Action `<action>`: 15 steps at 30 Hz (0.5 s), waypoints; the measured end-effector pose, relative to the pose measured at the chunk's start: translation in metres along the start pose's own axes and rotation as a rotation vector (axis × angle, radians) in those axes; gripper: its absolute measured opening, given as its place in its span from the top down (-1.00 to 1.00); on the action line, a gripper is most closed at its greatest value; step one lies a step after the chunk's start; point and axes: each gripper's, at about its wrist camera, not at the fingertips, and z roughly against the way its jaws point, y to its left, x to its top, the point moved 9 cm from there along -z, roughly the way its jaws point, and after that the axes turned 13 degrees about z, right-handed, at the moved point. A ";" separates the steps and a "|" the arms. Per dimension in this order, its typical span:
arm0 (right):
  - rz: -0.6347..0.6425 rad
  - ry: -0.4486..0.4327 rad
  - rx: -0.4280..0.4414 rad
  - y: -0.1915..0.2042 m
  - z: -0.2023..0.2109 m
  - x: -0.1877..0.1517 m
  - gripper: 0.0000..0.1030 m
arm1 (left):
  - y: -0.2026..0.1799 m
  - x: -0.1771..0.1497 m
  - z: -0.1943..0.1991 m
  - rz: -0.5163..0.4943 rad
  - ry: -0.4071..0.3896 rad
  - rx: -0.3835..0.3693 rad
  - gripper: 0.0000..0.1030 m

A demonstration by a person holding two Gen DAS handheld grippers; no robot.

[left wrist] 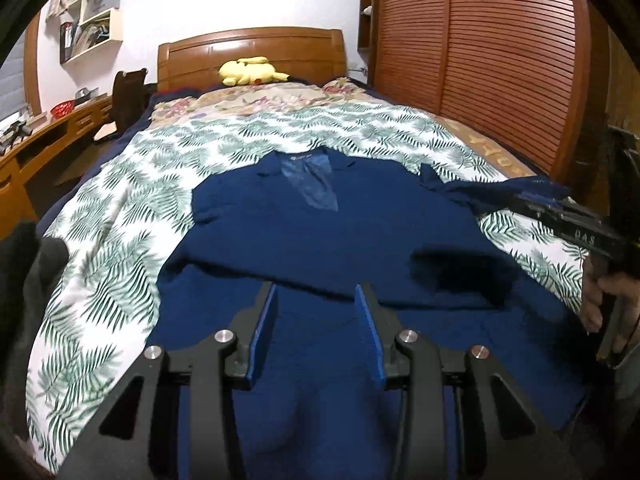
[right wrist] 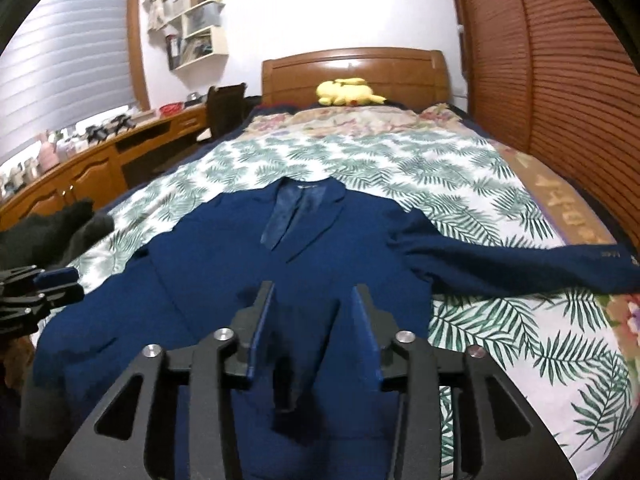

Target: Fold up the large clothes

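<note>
A navy blue jacket (left wrist: 320, 216) (right wrist: 224, 264) lies front up on the bed, collar toward the headboard. One sleeve (right wrist: 520, 268) stretches out to the right over the leaf-print sheet (right wrist: 500, 332). My left gripper (left wrist: 316, 292) hangs open over the jacket's lower half with nothing between its blue pads. My right gripper (right wrist: 315, 288) is open above the jacket's right side. A loose fold of dark blue cloth (right wrist: 292, 384) lies between its fingers, and the pads do not press on it. A hand (left wrist: 608, 300) holds a gripper at the right edge of the left wrist view.
A yellow plush toy (left wrist: 252, 70) lies by the wooden headboard (left wrist: 256, 48). A slatted wooden wardrobe (left wrist: 500, 60) runs along the right of the bed. A wooden desk (right wrist: 100, 160) stands on the left. Dark clothing (right wrist: 60, 228) is heaped at the bed's left edge.
</note>
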 end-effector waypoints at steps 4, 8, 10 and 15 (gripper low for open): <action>0.015 0.018 0.014 0.003 -0.011 -0.004 0.10 | -0.008 0.019 -0.018 -0.003 -0.021 -0.026 0.25; 0.023 0.066 0.022 0.006 -0.026 -0.014 0.09 | -0.014 0.034 -0.039 -0.020 -0.034 -0.039 0.25; 0.027 0.083 0.034 0.010 -0.032 -0.019 0.08 | -0.015 0.040 -0.049 -0.031 -0.037 -0.037 0.25; 0.031 0.118 0.112 0.031 -0.046 -0.029 0.08 | -0.011 0.046 -0.075 -0.031 -0.026 -0.049 0.25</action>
